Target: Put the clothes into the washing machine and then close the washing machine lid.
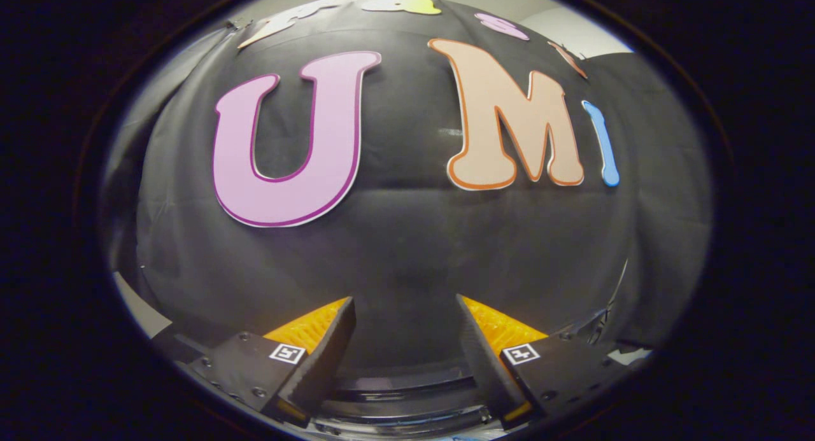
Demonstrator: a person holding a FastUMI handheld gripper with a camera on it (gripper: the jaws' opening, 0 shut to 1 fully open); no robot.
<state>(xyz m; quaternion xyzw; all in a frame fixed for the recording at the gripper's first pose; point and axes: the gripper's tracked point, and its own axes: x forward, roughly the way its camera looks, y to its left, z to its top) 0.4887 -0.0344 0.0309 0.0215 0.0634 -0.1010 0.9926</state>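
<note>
Washing machine (401,396) rim lies below the gripper's (405,310) spread, empty jaws.

Black tool (405,308) with orange-backed fingers (334,339), 2 black-and-white square markers (286,353); black cloth wall (407,250).

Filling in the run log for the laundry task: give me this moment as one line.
gripper: open, holding nothing | faces: black cloth wall | below fingers: curved dark rim, possibly washing machine | clothes: not gripped
</note>
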